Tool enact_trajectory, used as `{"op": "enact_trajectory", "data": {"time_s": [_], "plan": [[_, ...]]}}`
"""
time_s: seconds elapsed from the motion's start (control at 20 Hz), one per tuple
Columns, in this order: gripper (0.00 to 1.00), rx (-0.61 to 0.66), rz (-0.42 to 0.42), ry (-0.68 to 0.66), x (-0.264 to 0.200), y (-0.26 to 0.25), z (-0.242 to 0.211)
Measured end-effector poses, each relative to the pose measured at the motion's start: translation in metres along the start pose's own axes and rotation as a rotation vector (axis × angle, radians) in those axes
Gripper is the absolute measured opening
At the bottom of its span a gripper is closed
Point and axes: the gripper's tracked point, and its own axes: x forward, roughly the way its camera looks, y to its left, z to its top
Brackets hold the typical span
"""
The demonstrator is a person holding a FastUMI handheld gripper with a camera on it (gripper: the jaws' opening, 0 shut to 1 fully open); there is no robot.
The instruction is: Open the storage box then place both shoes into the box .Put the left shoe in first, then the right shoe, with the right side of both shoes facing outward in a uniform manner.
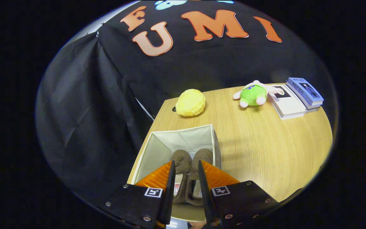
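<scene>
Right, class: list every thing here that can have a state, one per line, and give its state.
Storage box: open, upright.
Two brown slippers: inside the box, side by side.
Gripper: fingers apart above the slippers, holding nothing.
Books: closed, stacked.
Green plush toy: lying on the table.

The tongs (185, 167) hang above the open storage box (157, 144), tilted down and forward toward its inside. Their two fingers (171, 181) stand a narrow gap apart, roughly parallel, with the tips just over the near half of the box. Nothing is gripped between them; the two shoes (189, 162) lying in the box show through the gap, below the tips and clear of them. The two finger mounts sit level with each other, nearer than the box.
</scene>
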Motion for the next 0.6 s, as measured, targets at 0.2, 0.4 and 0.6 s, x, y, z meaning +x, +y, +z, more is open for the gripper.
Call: {"op": "enact_trajectory", "data": {"time_s": [0.2,0.4,0.6], "plan": [[0.56,-0.058,0.020,-0.113,-0.025,-0.010,0.020],[0.70,-0.132,0.004,-0.243,-0.051,-0.036,0.047],[0.80,-0.206,0.002,-0.402,-0.083,-0.062,0.076]]}}
